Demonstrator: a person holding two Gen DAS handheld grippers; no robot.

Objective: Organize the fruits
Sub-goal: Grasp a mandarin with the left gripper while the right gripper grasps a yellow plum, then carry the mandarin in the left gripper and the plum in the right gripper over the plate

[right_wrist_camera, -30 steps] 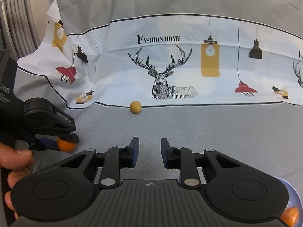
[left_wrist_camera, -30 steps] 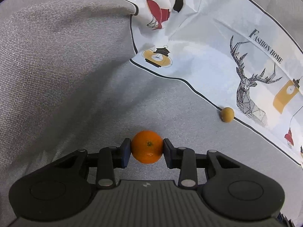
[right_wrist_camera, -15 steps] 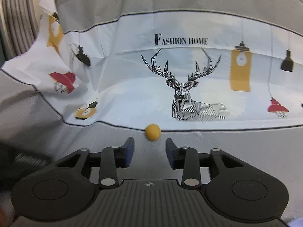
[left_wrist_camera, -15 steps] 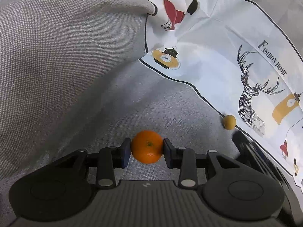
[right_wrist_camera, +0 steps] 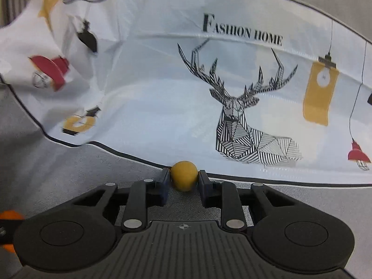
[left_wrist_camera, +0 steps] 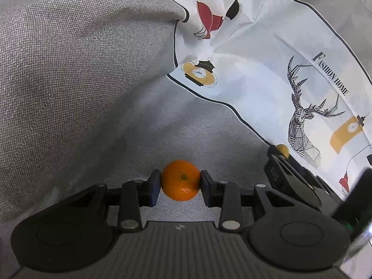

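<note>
My left gripper (left_wrist_camera: 181,183) is shut on an orange tangerine (left_wrist_camera: 181,180) and holds it above the grey fabric. My right gripper (right_wrist_camera: 182,181) is around a small yellow round fruit (right_wrist_camera: 184,175) that lies on the grey fabric at the edge of the printed cloth; the fingers (right_wrist_camera: 164,183) stand close on both sides of it, and I cannot tell whether they touch it. In the left wrist view the right gripper (left_wrist_camera: 282,155) shows at the right, with the yellow fruit (left_wrist_camera: 283,149) at its tip. The tangerine also shows at the left edge of the right wrist view (right_wrist_camera: 9,216).
A white printed cloth (right_wrist_camera: 162,93) with a deer and "Fashion Home" lettering covers the sofa back behind the yellow fruit. Grey sofa fabric (left_wrist_camera: 69,69) rises at the left and lies under both grippers.
My right gripper has moved forward to the yellow fruit, which now sits between its fingers. My left gripper still holds the tangerine and has shifted slightly.
</note>
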